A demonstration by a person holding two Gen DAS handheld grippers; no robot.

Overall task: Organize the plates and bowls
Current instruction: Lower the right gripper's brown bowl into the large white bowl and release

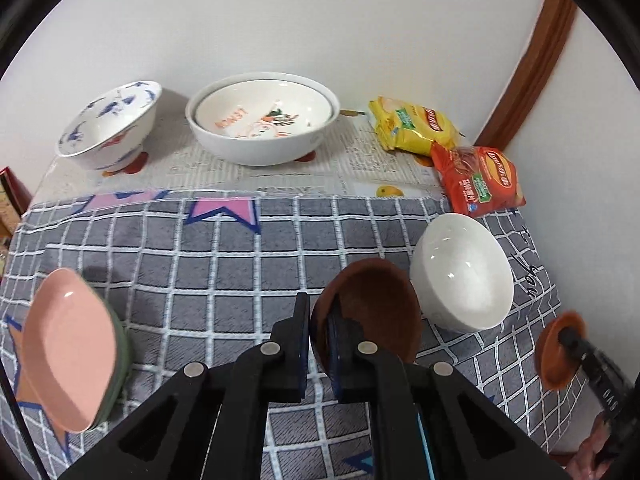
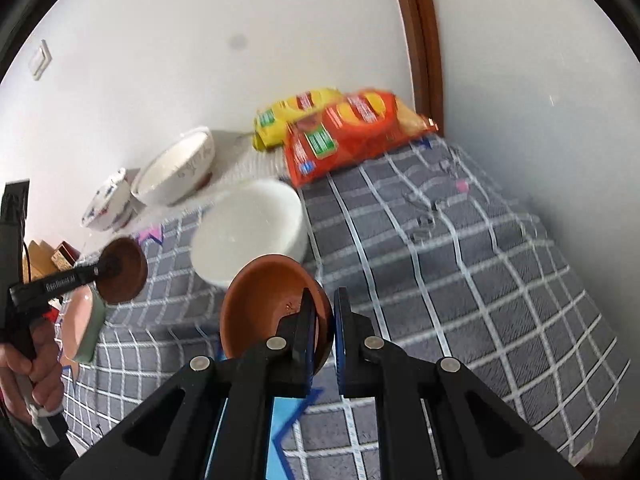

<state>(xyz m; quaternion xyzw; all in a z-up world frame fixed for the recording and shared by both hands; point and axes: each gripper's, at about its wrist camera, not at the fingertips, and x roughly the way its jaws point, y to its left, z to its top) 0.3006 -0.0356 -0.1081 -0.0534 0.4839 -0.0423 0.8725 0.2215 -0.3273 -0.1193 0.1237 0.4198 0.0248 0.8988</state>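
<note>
My left gripper (image 1: 319, 340) is shut on the rim of a dark brown bowl (image 1: 380, 312), held above the checked cloth; it also shows in the right wrist view (image 2: 122, 270). My right gripper (image 2: 332, 332) is shut on the rim of a lighter brown bowl (image 2: 264, 312), seen at the right edge of the left wrist view (image 1: 554, 354). A plain white bowl (image 1: 460, 272) (image 2: 248, 228) sits on the cloth between them. A pink plate on a green one (image 1: 68, 352) lies at the left.
A blue-patterned bowl (image 1: 108, 124) and a big white bowl with a plate in it (image 1: 264, 120) stand by the wall. Yellow (image 1: 412, 126) and red (image 1: 480, 180) snack bags lie at the back right. A wooden door frame (image 1: 532, 64) rises at the right.
</note>
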